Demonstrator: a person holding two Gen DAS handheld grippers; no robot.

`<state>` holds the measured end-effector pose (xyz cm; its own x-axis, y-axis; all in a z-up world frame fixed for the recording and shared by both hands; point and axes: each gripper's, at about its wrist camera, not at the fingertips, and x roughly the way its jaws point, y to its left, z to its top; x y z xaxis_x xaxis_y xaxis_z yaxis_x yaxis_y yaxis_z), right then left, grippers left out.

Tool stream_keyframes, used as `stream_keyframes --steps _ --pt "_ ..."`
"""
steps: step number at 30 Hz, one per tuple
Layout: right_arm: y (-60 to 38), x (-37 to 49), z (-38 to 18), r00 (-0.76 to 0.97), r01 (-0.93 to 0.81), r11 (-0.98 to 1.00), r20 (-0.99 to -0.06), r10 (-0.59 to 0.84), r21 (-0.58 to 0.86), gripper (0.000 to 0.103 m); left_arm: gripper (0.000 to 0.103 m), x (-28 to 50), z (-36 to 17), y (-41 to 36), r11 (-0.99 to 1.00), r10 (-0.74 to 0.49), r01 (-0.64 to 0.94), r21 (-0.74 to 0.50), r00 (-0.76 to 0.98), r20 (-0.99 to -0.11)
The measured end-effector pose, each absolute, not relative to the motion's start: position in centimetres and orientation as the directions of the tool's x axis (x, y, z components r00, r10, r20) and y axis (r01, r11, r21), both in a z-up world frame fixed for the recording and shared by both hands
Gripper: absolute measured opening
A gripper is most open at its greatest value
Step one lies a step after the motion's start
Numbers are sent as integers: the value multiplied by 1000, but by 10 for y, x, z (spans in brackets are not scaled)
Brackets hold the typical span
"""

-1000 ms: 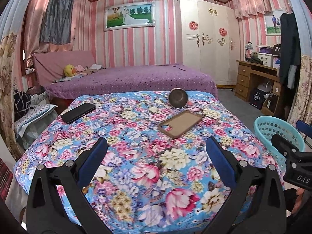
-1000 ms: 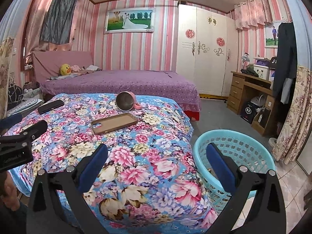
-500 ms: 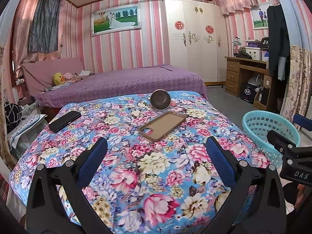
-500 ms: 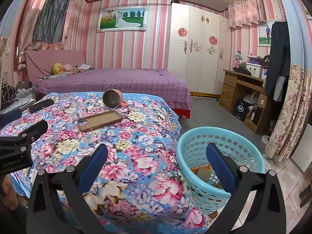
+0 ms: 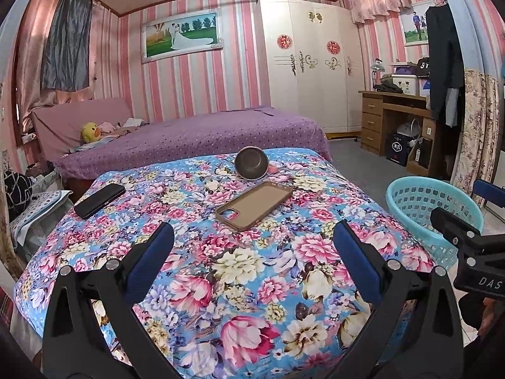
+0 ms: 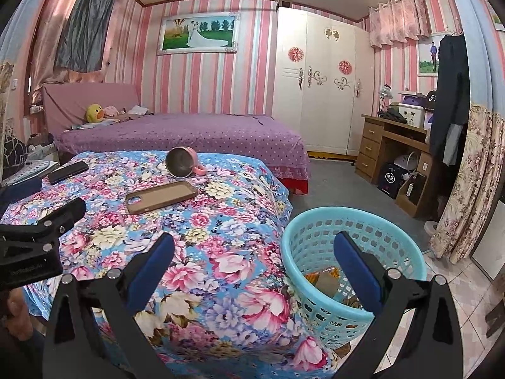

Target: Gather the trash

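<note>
Left wrist view first: the left gripper [image 5: 252, 252] hangs above the floral cloth [image 5: 246, 271] with its blue pads spread wide and nothing between them. On the cloth ahead lie a brown phone case [image 5: 254, 204], a tipped-over metal cup [image 5: 251, 166] just beyond it, and a black phone [image 5: 98, 200] off to the left, well apart from the other two. None of these reads as rubbish to me, and I see no loose wrapper or scrap on the cloth from here.

Right wrist view now: the right gripper [image 6: 252, 254] is also spread wide and empty, poised over the near corner of the cloth with its right pad over the turquoise basket [image 6: 318, 218]. Down inside sits the trash [image 6: 328, 279], orange and tan packaging at the bottom.

My read is that the collecting looks largely done. To handle this step well, sweep the gaze over the whole cloth before committing, keep both sets of fingers spread until something is clearly between the pads, and leave the phone, case and cup alone. Any release should happen well inside the basket rim, since it stands on the floor just beside the draped edge and a light scrap could slide off.

What each view adds: only the right wrist camera looks down into the basket and shows its contents; the left wrist camera catches just the rim and far wall. The left one gives the fuller sweep of the cloth's left side.
</note>
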<state>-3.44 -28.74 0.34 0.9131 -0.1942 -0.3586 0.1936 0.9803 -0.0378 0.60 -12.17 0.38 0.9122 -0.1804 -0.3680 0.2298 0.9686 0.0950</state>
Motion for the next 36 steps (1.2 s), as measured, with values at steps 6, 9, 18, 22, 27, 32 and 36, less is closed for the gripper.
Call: stream_keyframes --steps 6,9,18,22,27,32,36 --pt "-287 -34 4 914 192 981 -356 -194 -40 98 98 5 3 -118 970 -176 223 91 914 -367" --pt "-286 -34 4 914 190 981 -356 -193 -43 98 98 6 3 -115 972 -171 218 91 914 -368" --pt "-282 -33 4 915 186 981 -356 -192 -50 98 98 6 4 -113 973 -169 215 89 916 -364" --pt "-282 -33 4 915 185 981 -356 -191 -51 98 98 6 4 -112 973 -167 213 90 917 -362" --pt "-282 -33 4 915 185 981 -355 -191 -50 98 98 6 4 -111 974 -165 209 87 918 -362" --pt "-282 -33 4 915 185 981 -355 -191 -49 98 98 6 4 -110 976 -159 202 85 919 -361" --pt "-282 -33 4 915 186 981 -354 -191 -49 98 98 6 4 -109 976 -155 198 86 920 -359"
